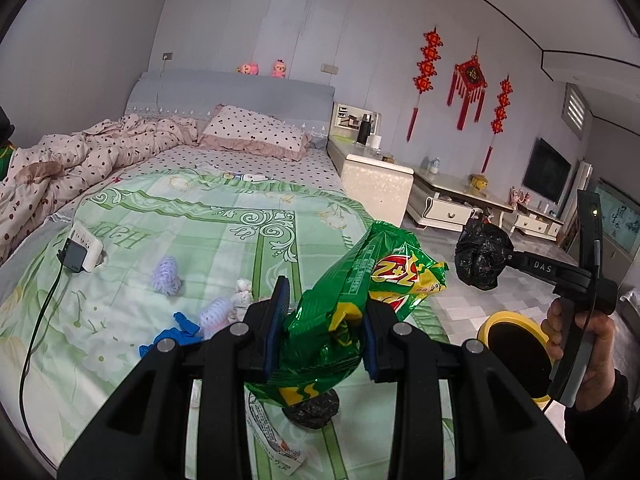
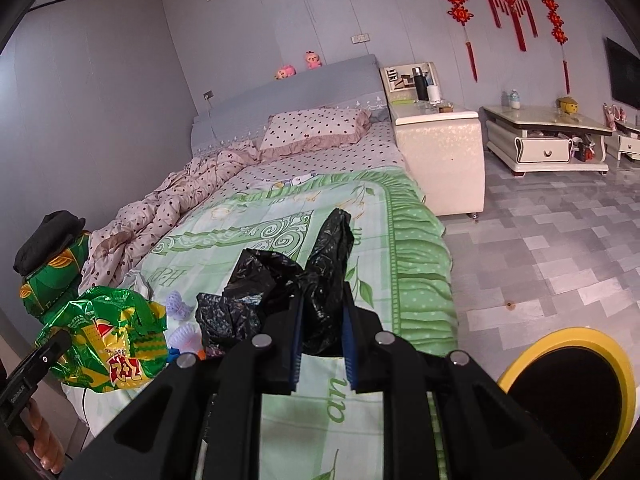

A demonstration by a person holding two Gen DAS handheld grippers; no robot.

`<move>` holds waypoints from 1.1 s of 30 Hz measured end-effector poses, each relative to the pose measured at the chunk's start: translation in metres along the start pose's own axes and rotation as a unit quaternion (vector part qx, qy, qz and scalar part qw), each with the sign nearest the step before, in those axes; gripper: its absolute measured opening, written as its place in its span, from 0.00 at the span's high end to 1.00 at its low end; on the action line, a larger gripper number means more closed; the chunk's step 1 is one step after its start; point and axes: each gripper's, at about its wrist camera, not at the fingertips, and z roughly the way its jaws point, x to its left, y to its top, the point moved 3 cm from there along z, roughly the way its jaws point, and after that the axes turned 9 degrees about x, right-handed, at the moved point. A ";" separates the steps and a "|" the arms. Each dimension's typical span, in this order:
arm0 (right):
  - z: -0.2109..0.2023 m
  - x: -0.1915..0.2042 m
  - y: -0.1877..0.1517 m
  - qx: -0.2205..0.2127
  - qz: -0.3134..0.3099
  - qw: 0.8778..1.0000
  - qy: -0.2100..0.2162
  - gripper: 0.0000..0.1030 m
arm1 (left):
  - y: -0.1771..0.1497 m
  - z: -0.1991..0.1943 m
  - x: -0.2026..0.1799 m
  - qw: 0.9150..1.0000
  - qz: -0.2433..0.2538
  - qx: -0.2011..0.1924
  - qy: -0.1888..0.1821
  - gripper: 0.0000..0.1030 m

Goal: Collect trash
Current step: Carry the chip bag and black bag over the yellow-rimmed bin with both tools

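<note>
Both pieces are lifted off the bed (image 1: 168,216); left tool (image 1: 326,322) grips the green snack bag (image 1: 344,312), right tool (image 2: 322,340) grips the black plastic bag (image 2: 316,280); next, probably, carry both above the yellow bin (image 2: 624,364) and release.

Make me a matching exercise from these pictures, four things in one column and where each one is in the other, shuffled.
1. green snack bag
2. black plastic bag
3. yellow-rimmed bin
4. power strip

A. on the floor beside the bed
B. lying on the green bedspread
C. clamped in the right gripper
D. clamped in the left gripper

Pairs: 1-D, 2-C, 3-A, 4-B
</note>
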 end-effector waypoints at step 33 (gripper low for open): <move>-0.162 -0.204 -0.028 -0.081 0.080 0.979 -0.167 0.85 | 0.014 0.135 -0.287 0.981 0.127 0.093 -0.114 0.70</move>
